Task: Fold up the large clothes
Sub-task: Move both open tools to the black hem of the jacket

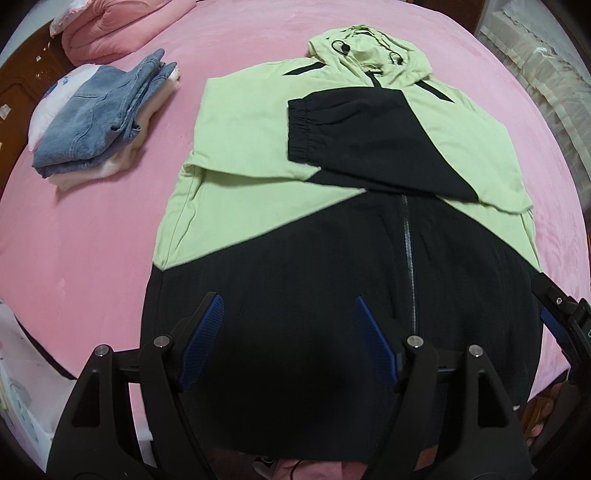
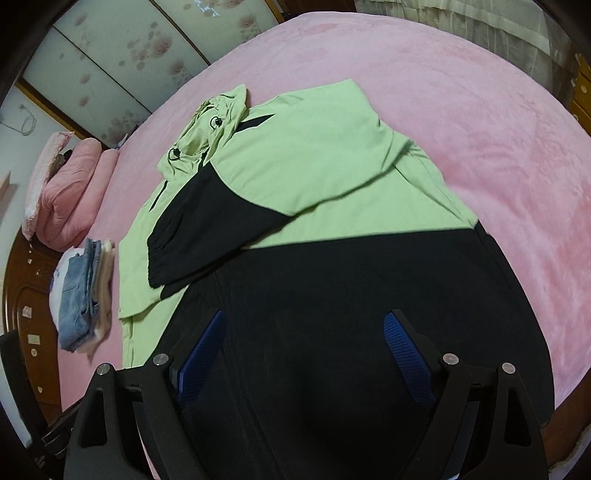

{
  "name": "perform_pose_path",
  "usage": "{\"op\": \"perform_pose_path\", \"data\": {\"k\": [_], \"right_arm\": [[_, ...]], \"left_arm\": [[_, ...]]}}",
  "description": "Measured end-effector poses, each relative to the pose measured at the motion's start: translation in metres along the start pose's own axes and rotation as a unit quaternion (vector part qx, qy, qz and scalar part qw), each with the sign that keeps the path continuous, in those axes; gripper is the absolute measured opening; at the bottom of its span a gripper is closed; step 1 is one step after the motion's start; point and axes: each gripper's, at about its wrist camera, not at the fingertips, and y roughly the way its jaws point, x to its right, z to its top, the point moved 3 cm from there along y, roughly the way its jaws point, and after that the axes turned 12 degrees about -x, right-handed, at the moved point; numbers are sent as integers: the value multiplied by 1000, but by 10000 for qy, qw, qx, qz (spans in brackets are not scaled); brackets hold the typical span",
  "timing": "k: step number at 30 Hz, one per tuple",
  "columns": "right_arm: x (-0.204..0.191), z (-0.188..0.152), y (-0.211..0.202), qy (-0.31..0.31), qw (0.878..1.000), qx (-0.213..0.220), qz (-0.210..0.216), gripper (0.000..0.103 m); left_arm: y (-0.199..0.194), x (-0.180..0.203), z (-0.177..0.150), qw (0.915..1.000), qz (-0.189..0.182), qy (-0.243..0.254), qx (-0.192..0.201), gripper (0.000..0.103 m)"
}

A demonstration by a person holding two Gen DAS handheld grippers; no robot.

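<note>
A large green and black hooded jacket [image 1: 295, 206] lies flat, front up, on the pink bed [image 1: 92, 229], hood at the far end. Both sleeves are folded across its chest, the black-cuffed sleeve [image 1: 332, 136] on top. My left gripper [image 1: 288, 314] is open and empty above the jacket's black lower part near the hem. My right gripper [image 2: 303, 332] is also open and empty above the same black part of the jacket [image 2: 332, 177]. The right gripper shows at the right edge of the left wrist view [image 1: 561, 317].
A stack of folded clothes with blue jeans on top [image 1: 99, 114] lies left of the jacket; it also shows in the right wrist view [image 2: 83, 295]. A folded pink quilt [image 1: 118, 26] sits at the bed's far left. Wooden bed frame [image 2: 26, 314] runs along the left.
</note>
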Motion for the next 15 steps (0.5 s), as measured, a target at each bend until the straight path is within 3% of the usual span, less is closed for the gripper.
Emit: {"op": "perform_pose_path", "data": {"k": [9, 15], "right_arm": [[55, -33, -65, 111, 9993, 352, 103, 94], [105, -64, -86, 230, 9989, 361, -211, 95]], "left_arm": [[-44, -24, -68, 9987, 245, 360, 257, 72], [-49, -62, -122, 9990, 229, -64, 381, 72]]}}
